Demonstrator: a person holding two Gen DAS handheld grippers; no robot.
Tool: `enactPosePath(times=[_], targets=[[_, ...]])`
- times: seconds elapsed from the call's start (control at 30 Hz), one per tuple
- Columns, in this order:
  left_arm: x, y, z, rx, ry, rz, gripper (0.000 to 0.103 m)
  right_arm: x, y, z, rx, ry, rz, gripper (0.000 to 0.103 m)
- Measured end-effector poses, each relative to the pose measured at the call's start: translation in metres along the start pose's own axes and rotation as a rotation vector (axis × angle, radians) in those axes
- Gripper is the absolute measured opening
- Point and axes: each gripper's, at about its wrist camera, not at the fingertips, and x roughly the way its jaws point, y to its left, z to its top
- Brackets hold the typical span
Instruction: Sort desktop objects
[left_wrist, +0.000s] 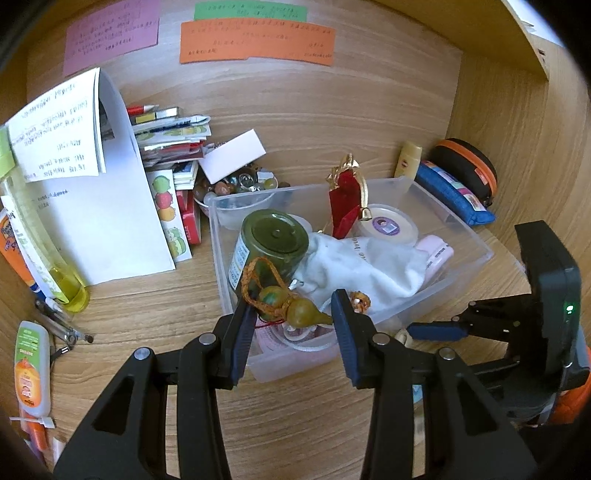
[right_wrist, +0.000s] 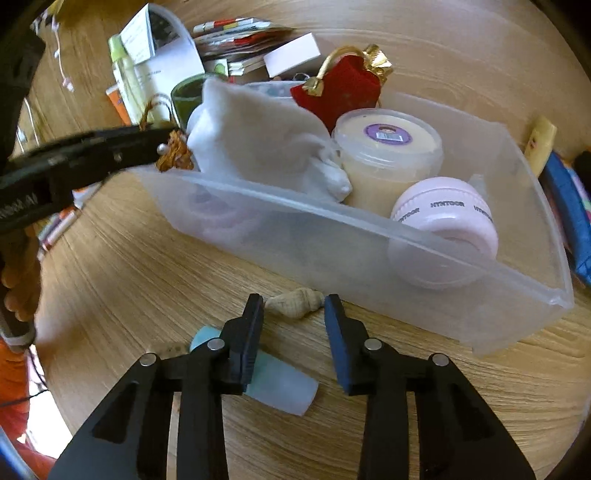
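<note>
The bin (left_wrist: 461, 236), a clear plastic tub on the wooden counter (left_wrist: 155, 310), is where the small clutter is being gathered: it already holds a green jar (left_wrist: 273, 243), a white cloth (left_wrist: 369, 266), a cream tub (right_wrist: 388, 155), a pink pot (right_wrist: 447, 218) and a red pouch (right_wrist: 343, 92). The left gripper (left_wrist: 291, 317) hangs over the bin's near corner with its fingers wide apart, and a gourd charm (left_wrist: 295, 310) on an orange cord lies between them. Neither finger appears to press it, so it looks either just let go or about to be taken (I cannot tell which). Held there above the rim, the charm would drop inside the bin rather than onto the counter.

The right gripper (right_wrist: 293, 321) is low at the counter in front of the bin's long wall, fingers open and empty, with a seashell (right_wrist: 295, 302) lying between the tips. That placement suggests the shell is the next thing to lift in. A pale blue block (right_wrist: 280, 384) lies under the gripper, nearer the camera, and could be nudged. The bin wall stands just behind the shell, leaving little room to push forward.

Round about: papers (left_wrist: 107, 206), sticker cards (left_wrist: 173, 218), a bowl of beads (left_wrist: 236, 188), a blue case (left_wrist: 454, 192), a black pouch (left_wrist: 465, 166) and a yellow bottle (left_wrist: 408, 158).
</note>
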Motion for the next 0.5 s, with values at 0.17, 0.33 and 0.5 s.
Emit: enactPosePath(times=[0.17, 0.33, 0.5], targets=[[0.004, 0.003, 0.001, -0.011, 0.012, 0.000, 0.041, -0.011, 0.001, -0.004, -0.025, -0.008, 0.027, 0.020], [0.005, 0.000, 0.002, -0.001, 0.017, 0.016, 0.042, -0.032, 0.004, -0.007, -0.039, -0.040, 0.053, 0.020], [-0.006, -0.001, 0.002, -0.001, -0.005, 0.030, 0.050, -0.046, 0.001, -0.014, -0.045, -0.076, 0.049, 0.019]])
